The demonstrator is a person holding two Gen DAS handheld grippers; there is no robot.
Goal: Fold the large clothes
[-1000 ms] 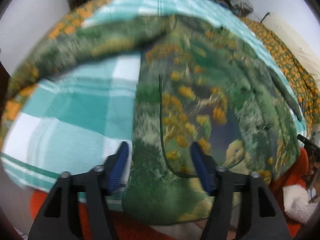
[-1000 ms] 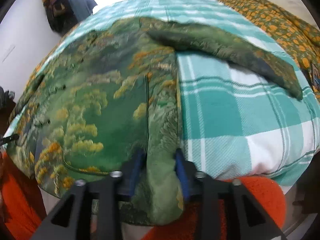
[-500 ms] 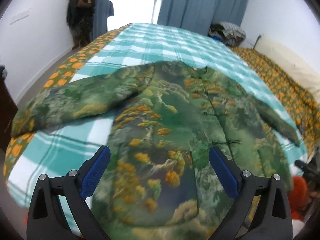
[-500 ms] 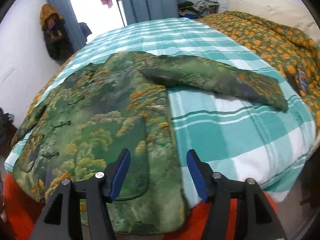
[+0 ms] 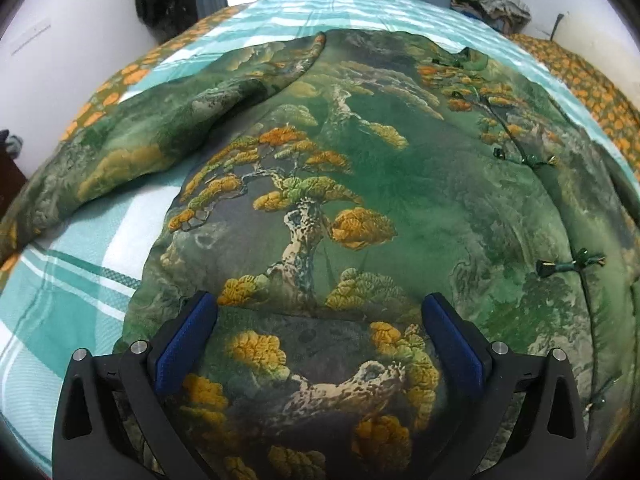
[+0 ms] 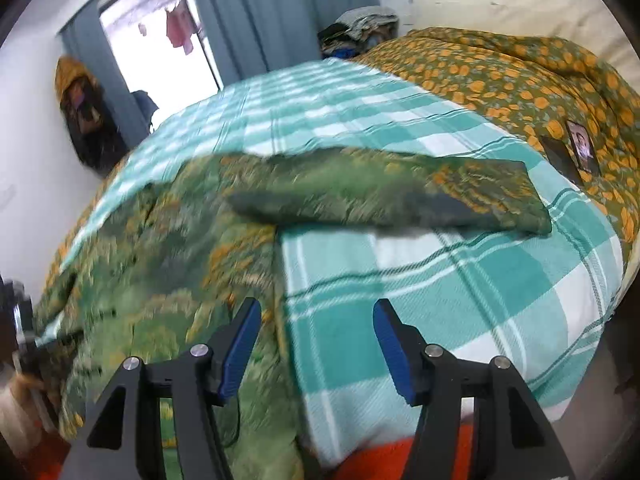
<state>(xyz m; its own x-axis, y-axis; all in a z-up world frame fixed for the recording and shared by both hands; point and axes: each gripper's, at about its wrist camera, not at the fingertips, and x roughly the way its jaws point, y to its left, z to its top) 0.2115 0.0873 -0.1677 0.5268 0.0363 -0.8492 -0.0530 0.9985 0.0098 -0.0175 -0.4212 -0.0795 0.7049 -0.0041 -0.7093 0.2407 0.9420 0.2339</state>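
A padded green jacket (image 5: 360, 200) printed with pine trees lies spread flat on the checked bed (image 6: 440, 280), under the wide-open, empty left gripper (image 5: 320, 344) and the half-open, empty right gripper (image 6: 316, 344).

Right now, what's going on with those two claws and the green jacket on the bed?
Left gripper opening wide, nothing pinched. Right gripper open, empty. Green landscape-print padded jacket flat on teal checked bedsheet, sleeves spread, unfolded. Nothing in the way.

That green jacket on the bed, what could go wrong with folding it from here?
The jacket lies spread flat, both tongs empty. The left tongs are opening above the padded front and might pinch only the top layer. The right sleeve reaches toward the orange quilt and could drag it. The hem hangs past the mattress edge and might slide off.
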